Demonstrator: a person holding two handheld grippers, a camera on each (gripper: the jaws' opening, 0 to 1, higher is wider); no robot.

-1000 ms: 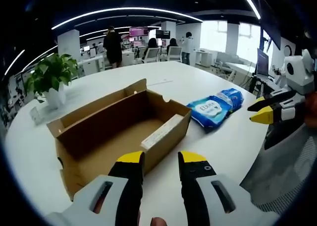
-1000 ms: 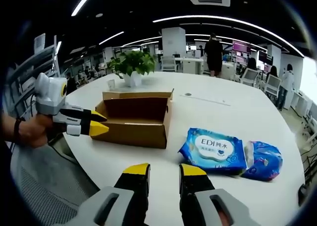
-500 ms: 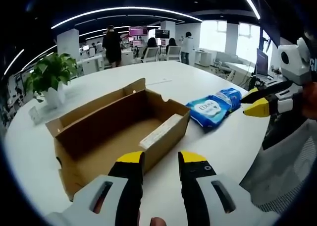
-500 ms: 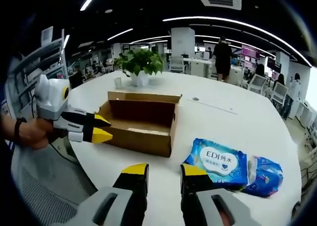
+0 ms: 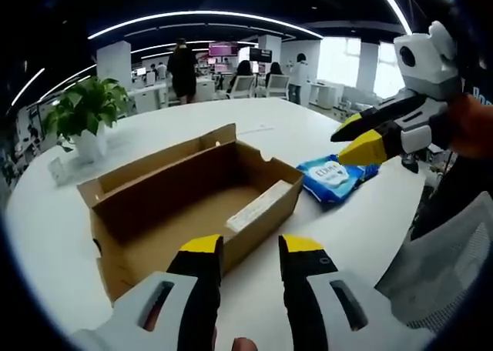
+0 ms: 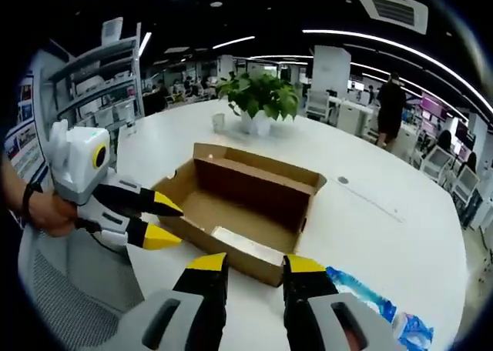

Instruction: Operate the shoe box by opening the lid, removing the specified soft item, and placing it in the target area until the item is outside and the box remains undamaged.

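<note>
open cardboard box (image 5: 185,205) on white table (image 5: 308,120), lid off, a pale flat item (image 5: 258,206) lying inside by the near wall. blue wipes pack (image 5: 331,178) sits outside on the table, right of the box. right gripper (image 5: 356,139) hovers just above the pack, jaws apart, holding nothing. left gripper (image 5: 250,247) at the box's near edge, jaws apart, empty; a hand (image 6: 38,212) grips it. pack's writing too blurred to read. potted plant (image 6: 260,101) behind the box.

Open box (image 5: 185,205), wipes pack (image 5: 330,179) beside.
</note>
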